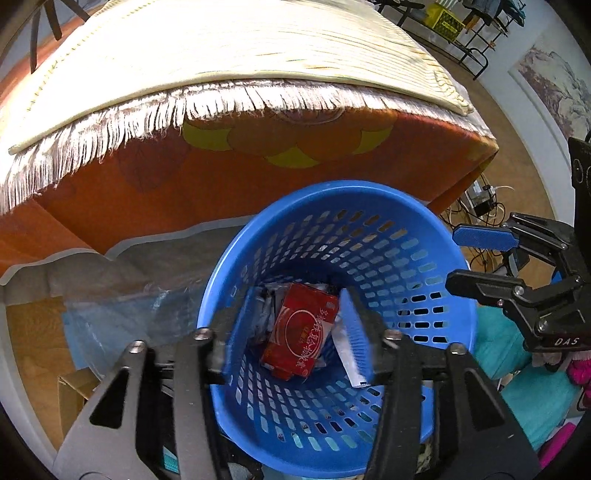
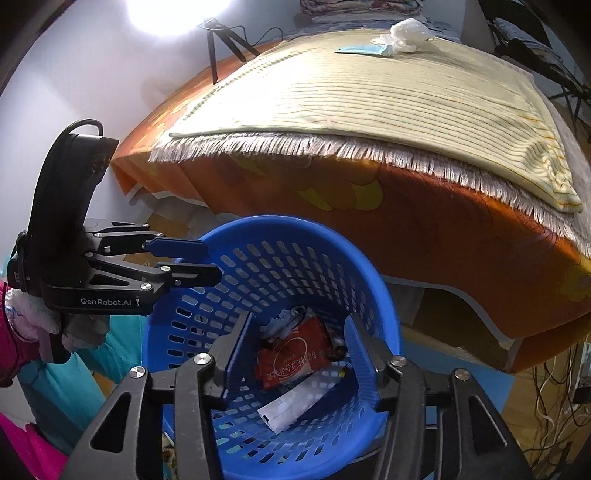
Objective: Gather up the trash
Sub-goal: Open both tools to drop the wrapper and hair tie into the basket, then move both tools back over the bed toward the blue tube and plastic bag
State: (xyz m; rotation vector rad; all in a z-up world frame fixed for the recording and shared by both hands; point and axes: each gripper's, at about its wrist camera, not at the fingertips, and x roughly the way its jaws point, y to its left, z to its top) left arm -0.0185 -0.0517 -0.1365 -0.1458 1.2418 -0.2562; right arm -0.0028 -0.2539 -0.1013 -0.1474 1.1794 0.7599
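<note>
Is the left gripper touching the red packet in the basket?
Apart. In the left wrist view the left gripper hangs open above the red packet, lying down in the blue basket.

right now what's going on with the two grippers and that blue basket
A person is collecting trash with a handheld gripper in each hand. Both the left gripper and the right gripper hang over the blue basket with jaws apart and nothing between them. A red packet and a white wrapper lie at the bottom with other crumpled scraps. On the striped mat on the bed, a white tissue wad and a light blue mask still wait to be picked up.
</note>
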